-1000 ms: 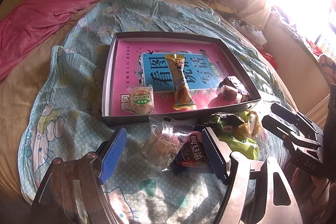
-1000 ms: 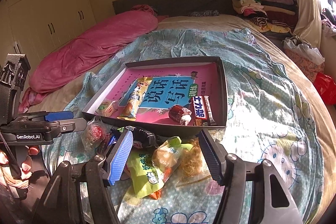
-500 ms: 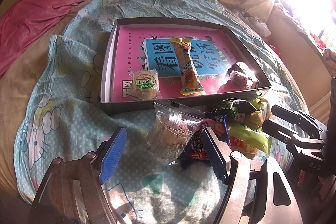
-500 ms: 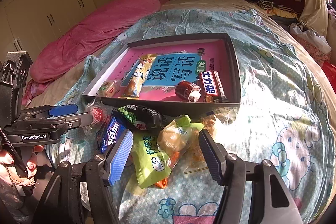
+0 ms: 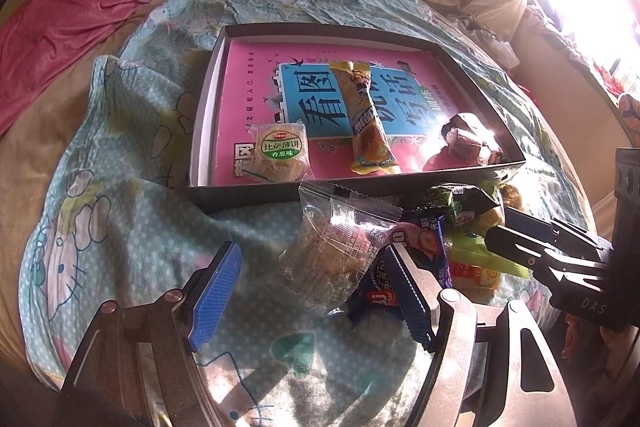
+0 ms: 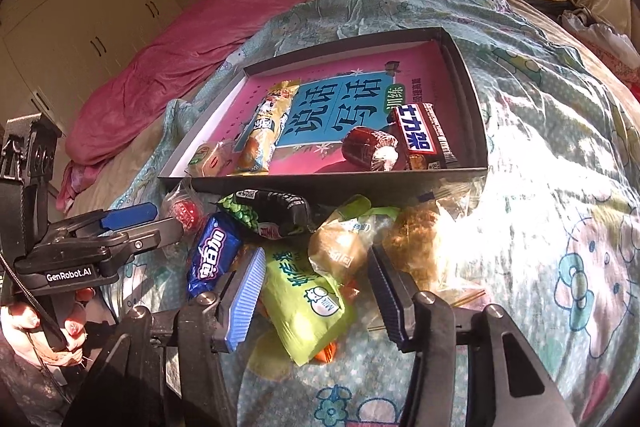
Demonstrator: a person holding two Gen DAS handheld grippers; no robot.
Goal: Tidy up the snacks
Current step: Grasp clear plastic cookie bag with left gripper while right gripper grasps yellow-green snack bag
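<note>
On the bed, at its near edge, loose snacks lie heaped just in front of a shallow dark tray [image 6: 328,183] whose floor is a glossy pink and blue book cover. At far left of the right wrist view the left hand-held gripper [image 6: 160,221] hovers with its jaws well apart and nothing between the pads; in its own view the clear crinkly packet [image 5: 336,247] lies between its fingers, not pinched. Beside it sits a blue foil-wrapped bar [image 6: 212,255], then a dark green pouch [image 6: 268,211].

Further right, the right hand-held gripper [image 6: 316,291] has sunk toward the heap since a second ago and its jaws have just been closing. Between them lie a lime-green plastic pouch [image 6: 308,303] and a round bun in a clear wrapper [image 6: 340,247]; the pads do not press on either yet, so nothing is held. I judge a pick from the pile is being set up, the tray being the goal. To the right lies a golden, stringy snack in clear film [image 6: 424,239].

Already inside the tray are a small round biscuit pack [image 6: 208,161], a long yellow wrapper [image 6: 264,131], a brown roll cake [image 6: 370,149] and a dark chocolate bar [image 6: 420,135].
</note>
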